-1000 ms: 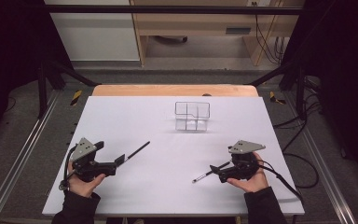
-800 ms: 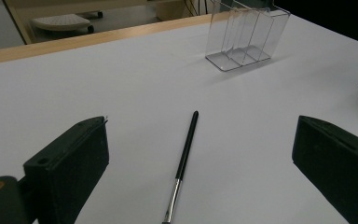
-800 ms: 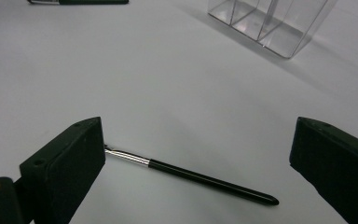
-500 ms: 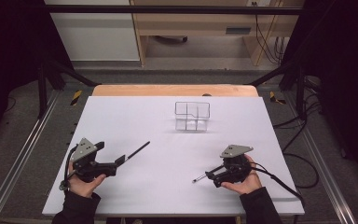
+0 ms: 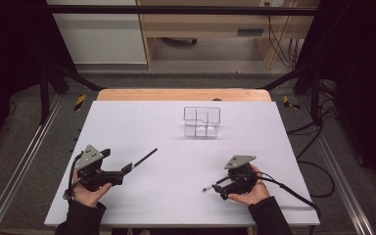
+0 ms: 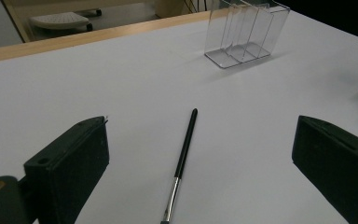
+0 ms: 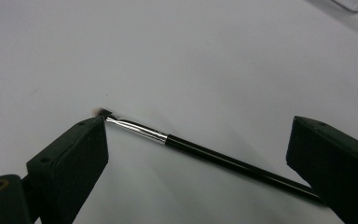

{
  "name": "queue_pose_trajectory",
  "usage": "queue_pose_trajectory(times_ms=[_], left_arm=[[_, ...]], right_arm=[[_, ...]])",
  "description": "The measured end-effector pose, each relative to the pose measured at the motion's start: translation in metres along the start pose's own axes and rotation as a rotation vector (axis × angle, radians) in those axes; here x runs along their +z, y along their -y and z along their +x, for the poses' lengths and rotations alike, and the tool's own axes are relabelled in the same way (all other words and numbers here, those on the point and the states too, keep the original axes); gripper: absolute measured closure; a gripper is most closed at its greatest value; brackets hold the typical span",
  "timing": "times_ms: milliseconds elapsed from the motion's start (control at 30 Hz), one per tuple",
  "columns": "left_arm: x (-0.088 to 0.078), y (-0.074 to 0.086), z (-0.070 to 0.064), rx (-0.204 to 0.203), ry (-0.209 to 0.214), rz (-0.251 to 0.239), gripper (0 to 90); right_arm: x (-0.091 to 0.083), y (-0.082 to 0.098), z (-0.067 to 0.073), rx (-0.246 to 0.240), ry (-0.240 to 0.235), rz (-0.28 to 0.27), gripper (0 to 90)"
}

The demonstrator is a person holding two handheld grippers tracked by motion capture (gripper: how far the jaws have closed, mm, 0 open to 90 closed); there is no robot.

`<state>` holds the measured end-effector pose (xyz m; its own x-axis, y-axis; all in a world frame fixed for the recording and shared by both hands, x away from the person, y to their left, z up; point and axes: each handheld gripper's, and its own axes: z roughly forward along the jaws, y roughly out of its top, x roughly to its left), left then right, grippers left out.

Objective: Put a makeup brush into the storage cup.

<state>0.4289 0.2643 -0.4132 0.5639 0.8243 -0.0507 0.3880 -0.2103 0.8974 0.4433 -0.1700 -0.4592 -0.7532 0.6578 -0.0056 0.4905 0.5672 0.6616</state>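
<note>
light: even, from overhead, white table point(image 5: 142, 122) bright | surroundings: dark at both sides of the high view | shadows: soft, faint, short beside the clear organizer point(image 5: 202, 121) | glare: none strong, mild sheen on table | focus: high view slightly soft; gripper views sharp mid-field, near jaws a little blurred

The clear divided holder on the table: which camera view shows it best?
The left gripper view: the clear holder appears close, and its partitions show. The high view shows the holder from above, small but complete. The right gripper view catches what may be one clear corner at its top edge.
</note>
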Motion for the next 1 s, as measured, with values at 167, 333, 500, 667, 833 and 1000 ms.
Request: queue_pose_trajectory(times_ms=[167,333,500,667,833,1000], left_arm=[[0.0,0.0,0.0,0.002,0.0,0.002,3.1],[0.001,0.0,0.0,0.003,0.002,0.002,3.2],[0.001,0.0,-0.001,0.003,0.003,0.002,3.4],[0.001,0.0,-0.001,0.004,0.004,0.002,3.5],[0.0,0.0,-0.001,0.003,0.006,0.002,3.8],[0.001,0.0,-0.001,0.006,0.007,0.004,3.9]], right_arm=[[0.007,0.001,0.001,-0.006,-0.002,0.016,7.4],[0.015,0.002,0.001,-0.014,-0.012,0.037,9.7],[0.02,0.003,0.002,-0.028,-0.003,0.057,15.5],[0.019,0.003,0.001,-0.02,-0.015,0.059,22.0],[0.017,0.003,0.001,-0.015,-0.004,0.06,29.5],[0.015,0.003,0.001,-0.012,-0.002,0.065,35.5]])
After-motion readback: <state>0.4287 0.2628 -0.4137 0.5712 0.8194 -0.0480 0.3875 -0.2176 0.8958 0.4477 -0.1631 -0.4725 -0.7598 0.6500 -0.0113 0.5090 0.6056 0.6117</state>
